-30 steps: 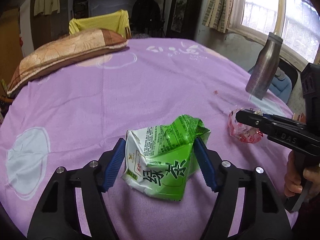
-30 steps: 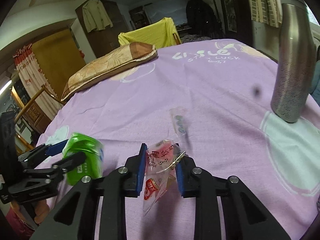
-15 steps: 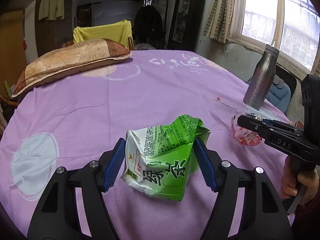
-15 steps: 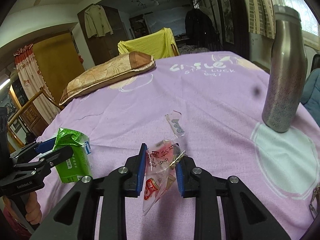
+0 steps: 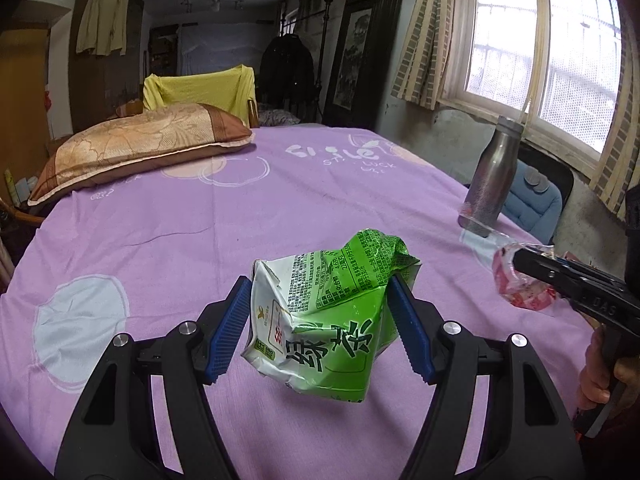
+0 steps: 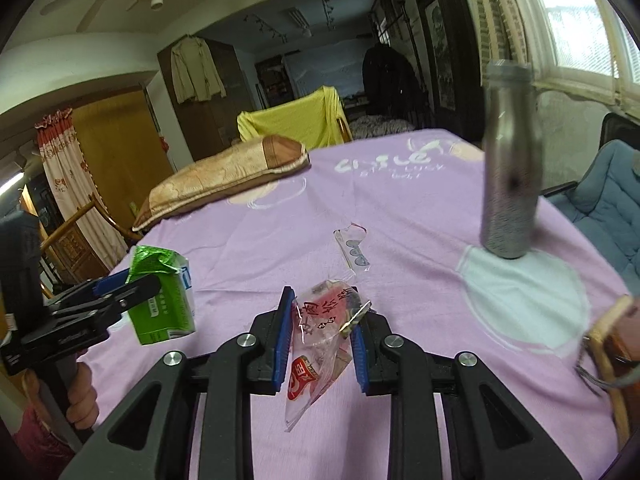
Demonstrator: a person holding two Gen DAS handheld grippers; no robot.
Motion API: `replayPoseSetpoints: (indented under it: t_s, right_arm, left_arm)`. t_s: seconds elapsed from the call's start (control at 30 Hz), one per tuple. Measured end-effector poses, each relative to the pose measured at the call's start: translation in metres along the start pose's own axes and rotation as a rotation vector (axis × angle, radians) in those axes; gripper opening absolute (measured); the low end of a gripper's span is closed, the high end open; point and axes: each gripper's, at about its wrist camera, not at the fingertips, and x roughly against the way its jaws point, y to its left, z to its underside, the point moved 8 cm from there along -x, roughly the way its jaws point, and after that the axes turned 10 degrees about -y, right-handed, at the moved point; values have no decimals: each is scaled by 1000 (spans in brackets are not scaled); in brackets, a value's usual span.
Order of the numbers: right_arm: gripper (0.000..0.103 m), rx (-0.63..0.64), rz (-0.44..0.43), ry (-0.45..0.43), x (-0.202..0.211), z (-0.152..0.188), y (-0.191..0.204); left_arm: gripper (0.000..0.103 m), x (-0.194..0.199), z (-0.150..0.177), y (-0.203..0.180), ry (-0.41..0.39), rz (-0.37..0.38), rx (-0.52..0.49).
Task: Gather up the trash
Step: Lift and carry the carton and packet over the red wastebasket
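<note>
My left gripper (image 5: 320,300) is shut on a crumpled green and white drink carton (image 5: 328,312), held clear above the purple cloth. The right wrist view shows the same carton (image 6: 164,300) at the left in the left gripper (image 6: 116,288). A clear and red plastic wrapper (image 6: 320,340) hangs between the blue pads of my right gripper (image 6: 322,316), which is shut on it. From the left wrist view the wrapper (image 5: 520,280) and right gripper (image 5: 532,264) appear at the right edge. A small clear wrapper (image 6: 354,250) lies flat on the cloth ahead.
A steel bottle (image 6: 510,168) stands on the purple tablecloth (image 6: 420,208) at the right. A brown patterned pillow (image 5: 136,148) lies at the far left. A blue cushioned chair (image 6: 612,200) sits beyond the right edge. A woven object (image 6: 604,340) is at the near right.
Both grippers have risen and tilted up with their loads; the carton and the red wrapper now hang higher above the cloth. The bottle and clear wrapper look farther away.
</note>
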Motion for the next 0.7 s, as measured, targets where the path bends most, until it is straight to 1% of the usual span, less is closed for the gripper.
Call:
replayPoseSetpoints:
  t_s: [0.17,0.3,0.5,0.7]
  right_arm:
    - [26,9,5,-55,44,-3,1]
    - [26,14,11,-94,78,-3,-1]
    - [26,20,31,-148,127,-2,-7]
    - [26,23,64,-200,174,3,-17]
  left_arm:
    - [68,23,-2,-12,-22,12,3]
    - [68,43,-2,-30,-49,27,-6]
    - [68,71,-4,-63,-88,81,-5]
    - [68,92,-6,-103,-114,151,-16]
